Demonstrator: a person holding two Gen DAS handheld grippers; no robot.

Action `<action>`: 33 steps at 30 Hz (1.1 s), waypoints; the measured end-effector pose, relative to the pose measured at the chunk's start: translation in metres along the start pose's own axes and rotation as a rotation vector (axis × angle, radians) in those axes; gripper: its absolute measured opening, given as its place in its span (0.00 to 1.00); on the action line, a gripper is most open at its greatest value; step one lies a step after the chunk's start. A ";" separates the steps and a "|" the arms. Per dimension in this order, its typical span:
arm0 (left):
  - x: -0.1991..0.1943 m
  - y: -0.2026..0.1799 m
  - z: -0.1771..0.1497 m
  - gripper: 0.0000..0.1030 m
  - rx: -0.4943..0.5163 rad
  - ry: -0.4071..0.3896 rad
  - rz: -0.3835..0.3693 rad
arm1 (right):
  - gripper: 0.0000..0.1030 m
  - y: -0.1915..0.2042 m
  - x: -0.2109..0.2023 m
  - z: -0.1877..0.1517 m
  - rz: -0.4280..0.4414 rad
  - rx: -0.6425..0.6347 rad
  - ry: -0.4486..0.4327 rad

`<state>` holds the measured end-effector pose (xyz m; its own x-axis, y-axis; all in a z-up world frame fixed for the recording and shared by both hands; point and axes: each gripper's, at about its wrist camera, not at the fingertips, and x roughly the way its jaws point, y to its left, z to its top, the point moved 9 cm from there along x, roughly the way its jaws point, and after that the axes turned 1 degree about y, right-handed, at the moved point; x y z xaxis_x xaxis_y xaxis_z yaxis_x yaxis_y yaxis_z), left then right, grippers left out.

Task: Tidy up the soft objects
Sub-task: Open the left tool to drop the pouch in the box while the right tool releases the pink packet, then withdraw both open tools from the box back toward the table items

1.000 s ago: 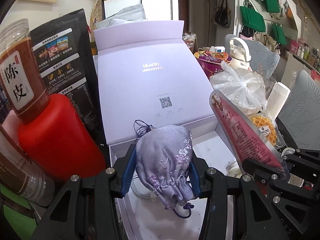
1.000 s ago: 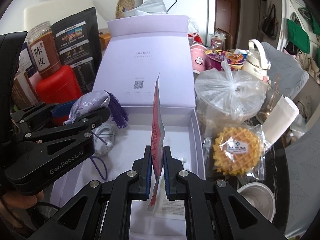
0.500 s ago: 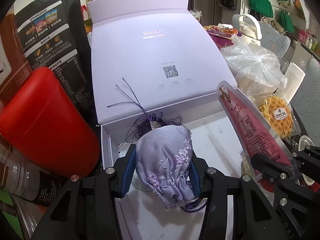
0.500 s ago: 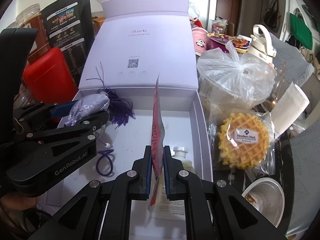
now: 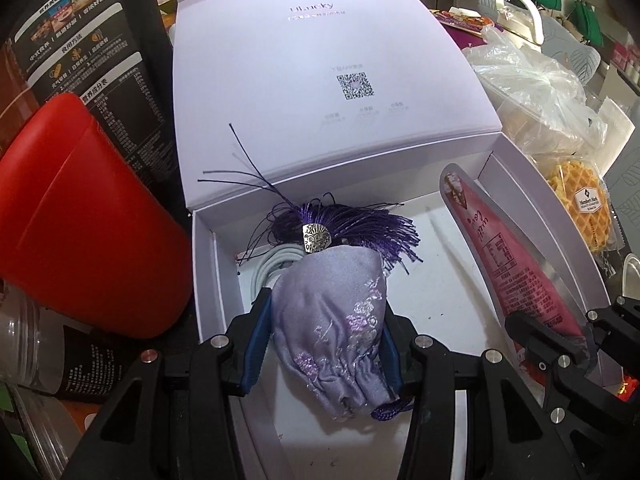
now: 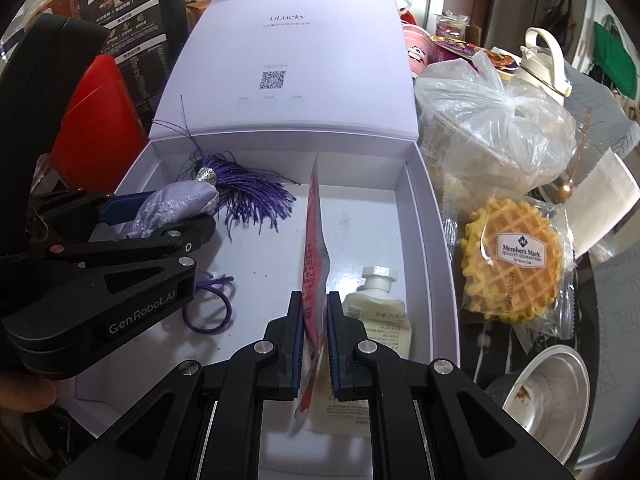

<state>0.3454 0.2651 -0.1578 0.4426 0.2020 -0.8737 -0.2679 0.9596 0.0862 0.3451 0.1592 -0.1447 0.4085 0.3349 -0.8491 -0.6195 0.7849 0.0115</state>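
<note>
Soft objects are being carried down into an open lavender gift box [image 6: 436,248], whose hinged lid [image 5: 320,80] stands propped up behind it; compared with a second ago the box fills far more of both views and its white floor lies much closer beneath the tools, so both loads have been lowered toward it. Crowded around the box are a red container [image 5: 80,216] to its left and, to its right, a knotted plastic bag [image 6: 492,120] and a wrapped waffle [image 6: 516,260]. Inside the box, a small squeeze pouch with a white cap [image 6: 380,308] is already lying near the right wall, and a coil of white cable [image 5: 272,264] is seen in the left rear corner. By the left gripper [image 5: 326,346] a lilac embroidered sachet [image 5: 332,320] is clamped at about half width between the blue pads, held over the left half of the box; its purple tassel [image 5: 352,232], hanging free a second ago, is now fanned out against the box floor, which suggests contact has begun. By the right gripper [image 6: 314,332], closed almost fully, a thin pink foil packet [image 6: 316,248] is pinched on edge, upright over the middle of the box. Release of both items into the box is judged to be the step at hand.
</note>
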 end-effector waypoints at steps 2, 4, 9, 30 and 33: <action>0.003 -0.001 0.000 0.46 0.007 0.014 0.005 | 0.11 0.001 0.003 -0.002 -0.001 0.001 0.010; 0.006 -0.004 0.000 0.46 0.014 0.022 0.015 | 0.12 0.000 0.005 -0.003 -0.001 0.005 0.017; 0.010 -0.014 0.006 0.52 0.019 0.030 0.013 | 0.31 0.000 0.006 -0.004 0.007 0.014 0.027; -0.079 0.005 0.019 0.56 -0.016 -0.157 0.030 | 0.44 -0.011 -0.050 0.015 -0.026 0.045 -0.089; -0.093 0.010 0.020 0.56 -0.021 -0.190 0.031 | 0.44 -0.010 -0.062 0.019 -0.032 0.041 -0.118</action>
<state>0.3184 0.2600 -0.0662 0.5871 0.2671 -0.7642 -0.3010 0.9483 0.1003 0.3384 0.1403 -0.0825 0.5054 0.3662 -0.7813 -0.5776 0.8163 0.0091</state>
